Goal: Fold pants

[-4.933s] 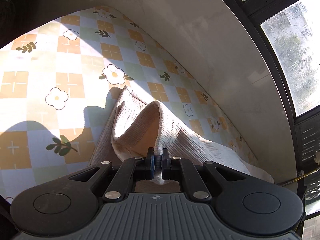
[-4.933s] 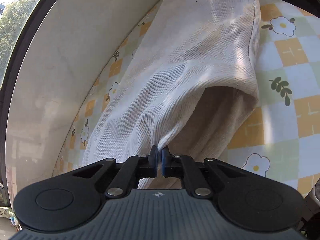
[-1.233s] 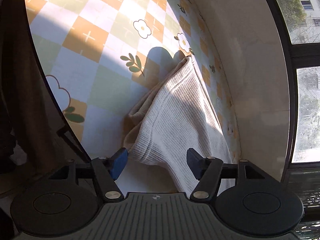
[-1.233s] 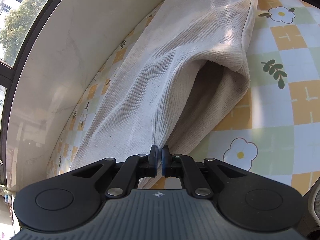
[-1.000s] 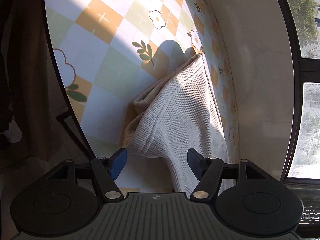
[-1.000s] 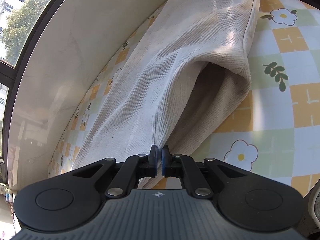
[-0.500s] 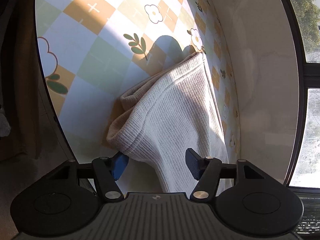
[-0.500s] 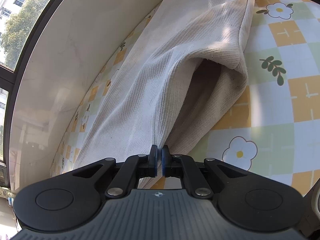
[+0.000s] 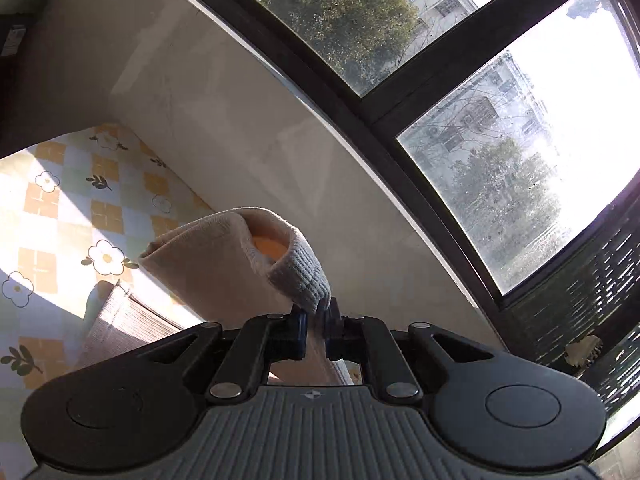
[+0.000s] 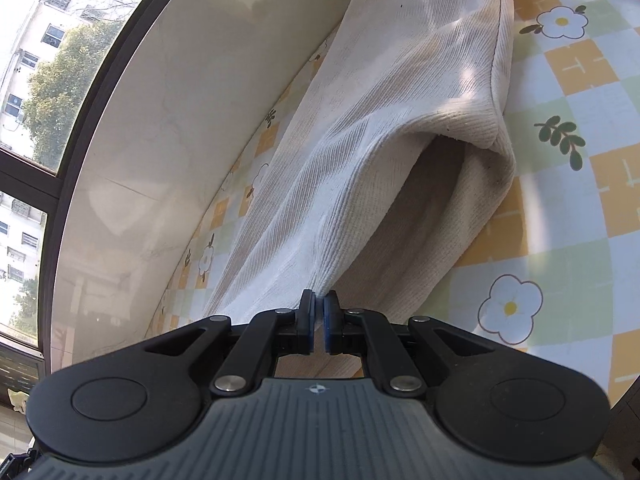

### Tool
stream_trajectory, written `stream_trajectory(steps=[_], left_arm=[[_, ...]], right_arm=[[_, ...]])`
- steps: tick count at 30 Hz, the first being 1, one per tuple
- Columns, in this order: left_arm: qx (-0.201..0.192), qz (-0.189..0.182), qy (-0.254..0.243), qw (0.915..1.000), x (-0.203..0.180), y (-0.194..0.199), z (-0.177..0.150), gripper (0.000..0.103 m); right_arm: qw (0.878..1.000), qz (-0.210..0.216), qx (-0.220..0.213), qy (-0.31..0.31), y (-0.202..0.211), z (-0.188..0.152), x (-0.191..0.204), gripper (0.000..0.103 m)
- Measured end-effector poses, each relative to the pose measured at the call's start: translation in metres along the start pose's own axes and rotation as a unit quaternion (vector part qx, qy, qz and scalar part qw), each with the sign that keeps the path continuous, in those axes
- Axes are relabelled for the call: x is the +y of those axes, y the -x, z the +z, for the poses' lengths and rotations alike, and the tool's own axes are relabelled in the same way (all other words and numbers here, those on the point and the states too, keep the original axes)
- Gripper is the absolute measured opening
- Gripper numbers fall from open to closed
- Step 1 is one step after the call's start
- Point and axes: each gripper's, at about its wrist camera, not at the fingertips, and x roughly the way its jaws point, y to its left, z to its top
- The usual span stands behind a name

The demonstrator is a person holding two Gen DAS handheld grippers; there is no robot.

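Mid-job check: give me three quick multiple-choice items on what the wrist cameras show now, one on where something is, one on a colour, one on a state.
1. Where does the pants cloth run?
A. along the wall side of the tablecloth
B. on a chair
C. in a basket

2. What colour are the pants?
A. navy
B. cream
C. red

3. How is the left gripper?
A. wide open
B. shut on the pants' ribbed edge
C. out of view

Key: A, the cloth lies beside the pale wall; B, the ribbed knit looks cream; B, the pads pinch the raised edge.
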Motion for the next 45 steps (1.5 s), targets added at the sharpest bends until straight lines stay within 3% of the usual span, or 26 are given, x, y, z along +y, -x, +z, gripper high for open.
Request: stream_trajectory(steps=[3,5,8,14,20,25,29,34,35,37,41,43,45], left_arm=[[0.035,0.060,0.073,0.9950,0.053,-0.004,-0.029,0.009],[0.067,0.118,0.111,0.9845,0.092,-0.014,-0.059,0.009],[0.100,0.170,0.143,0.9697,0.129,-0.021,-0.094,0.009],[0.090,0.169,0.125,0.9734,0.126,-0.016,-0.098,0.009],[0.095,0.199,0.135,0.9661,0.132,-0.020,-0.103,0.009],[0.094,0.201,0.149,0.9637,0.135,-0.019,-0.103,0.009],[0.092,0.212,0.153,0.9608,0.134,-0.021,-0.103,0.009],[0.094,0.230,0.150,0.9570,0.129,-0.023,-0.102,0.009],[0.094,0.231,0.154,0.9560,0.129,-0.023,-0.102,0.009],[0.093,0.235,0.159,0.9545,0.128,-0.023,-0.101,0.009],[0.091,0.245,0.167,0.9507,0.126,-0.023,-0.101,0.009],[0.088,0.247,0.175,0.9490,0.126,-0.023,-0.101,0.009],[0.086,0.249,0.182,0.9474,0.127,-0.023,-0.101,0.009]], right_arm=[[1.000,-0.016,0.009,0.001,-0.004,-0.003,-0.002,0.003],[0.999,-0.033,0.018,0.011,-0.009,-0.009,-0.003,0.003],[0.998,-0.056,0.031,0.007,-0.014,-0.013,-0.010,0.003],[0.997,-0.064,0.034,0.011,-0.014,-0.015,-0.011,0.003],[0.997,-0.074,0.029,-0.009,-0.007,-0.012,-0.027,0.002],[0.995,-0.081,-0.022,-0.044,0.023,-0.005,-0.058,0.005],[0.991,-0.123,-0.053,0.003,0.038,0.006,-0.068,0.009],[0.971,-0.165,-0.084,0.151,0.035,0.013,-0.047,0.016],[0.963,-0.171,-0.091,0.186,0.034,0.013,-0.041,0.018],[0.945,-0.184,-0.102,0.250,0.024,0.012,-0.028,0.034],[0.905,-0.210,-0.107,0.354,-0.003,0.010,-0.015,0.041],[0.897,-0.221,-0.106,0.367,-0.013,0.012,-0.014,0.042],[0.900,-0.218,-0.105,0.362,-0.019,0.016,-0.015,0.044]])
